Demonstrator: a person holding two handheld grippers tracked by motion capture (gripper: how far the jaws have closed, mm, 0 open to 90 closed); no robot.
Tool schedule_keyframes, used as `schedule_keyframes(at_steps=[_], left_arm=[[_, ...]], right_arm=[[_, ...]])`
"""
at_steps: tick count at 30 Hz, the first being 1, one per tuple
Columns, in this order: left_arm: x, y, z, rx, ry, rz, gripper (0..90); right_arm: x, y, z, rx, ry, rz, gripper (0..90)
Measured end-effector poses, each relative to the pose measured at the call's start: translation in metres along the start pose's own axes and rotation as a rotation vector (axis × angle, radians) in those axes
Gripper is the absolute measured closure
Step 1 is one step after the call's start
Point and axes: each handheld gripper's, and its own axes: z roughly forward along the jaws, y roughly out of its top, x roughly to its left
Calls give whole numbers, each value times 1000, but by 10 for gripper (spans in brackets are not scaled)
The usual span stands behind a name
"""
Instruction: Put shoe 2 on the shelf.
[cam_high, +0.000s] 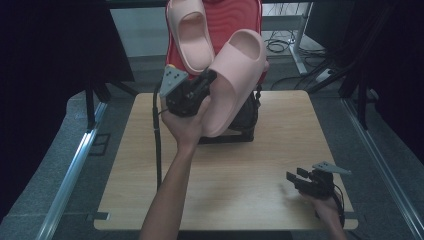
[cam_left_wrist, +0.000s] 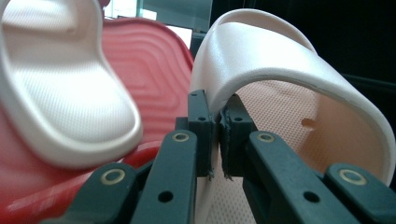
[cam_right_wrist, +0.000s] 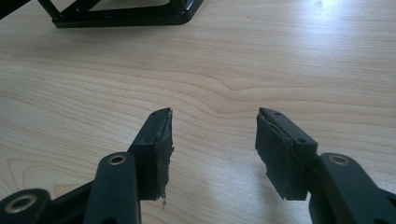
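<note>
So the left gripper (cam_high: 209, 79) is up in the air over the far side of the desk (cam_high: 150, 190), jaws pinched tight on the edge of a pink slipper's (cam_high: 235, 80) strap — the left gripper view shows the strap rim (cam_left_wrist: 219, 100) squeezed between the pads. The second slipper (cam_high: 190, 35) already sits on the red panel (cam_high: 240, 15) of the rack, just beside the held one, so it's crowded up there. The rack's black base frame (cam_high: 245, 132) stands on the desk right under the raised slipper, near the far edge. The right gripper (cam_high: 295, 180) rests low by the near right corner, jaws spread wide over bare wood (cam_right_wrist: 215, 70) — well apart from the rack, with the frame's corner (cam_right_wrist: 140, 16) only at the far end of its view. Loads of open desk across the near half.
</note>
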Motion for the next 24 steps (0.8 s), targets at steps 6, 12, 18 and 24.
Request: schedule_keyframes(at_steps=[6, 12, 18, 24], left_arm=[[3, 15, 24, 4, 35, 4, 847], [8, 24, 54, 14, 69, -10, 847], [13, 39, 85, 31, 117, -29, 847], [17, 47, 110, 49, 163, -30, 847]], right_arm=[[-2, -1, -3, -9, -5, 6, 462], [-2, -2, -1, -5, 0, 3, 462], [-7, -2, -6, -17, -3, 21, 462], [-6, -2, -5, -19, 4, 16, 462]])
